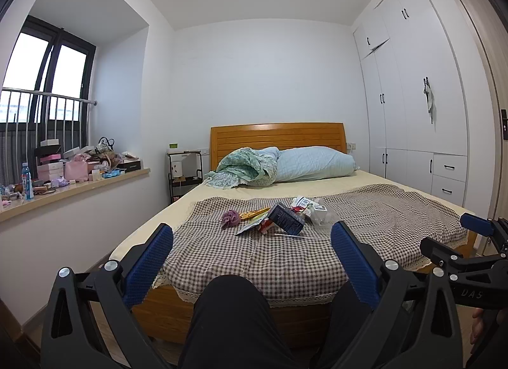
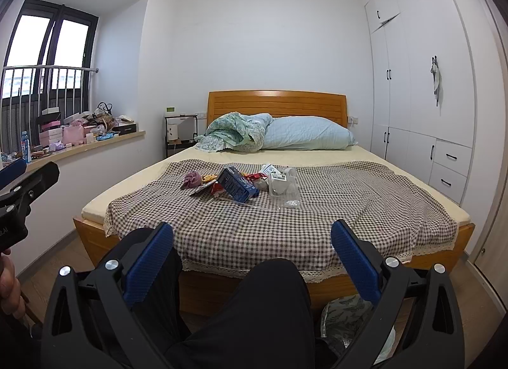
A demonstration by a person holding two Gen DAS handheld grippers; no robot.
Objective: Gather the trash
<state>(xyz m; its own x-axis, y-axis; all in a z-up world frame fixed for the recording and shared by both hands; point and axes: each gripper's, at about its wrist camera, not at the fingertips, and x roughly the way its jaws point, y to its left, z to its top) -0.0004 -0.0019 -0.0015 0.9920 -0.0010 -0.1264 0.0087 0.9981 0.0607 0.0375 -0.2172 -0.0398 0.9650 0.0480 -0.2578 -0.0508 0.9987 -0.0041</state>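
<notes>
Both tools, left tool (image 1: 250, 251) and right tool (image 2: 250, 250), gape wide and empty at lower frame, well short of the trash pile (image 2: 244, 186) mid-frame on the bed (image 2: 349, 210), dead ahead, neither clearly nearer, blue box (image 2: 238, 188) lying diagonal.

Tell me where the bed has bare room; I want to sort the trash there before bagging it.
Free: the checkered cloth between the trash pile and the foot edge, its right half toward the wardrobe, and the yellow sheet strip before the pillow. Crowded: the pile itself, and the windowsill.
</notes>
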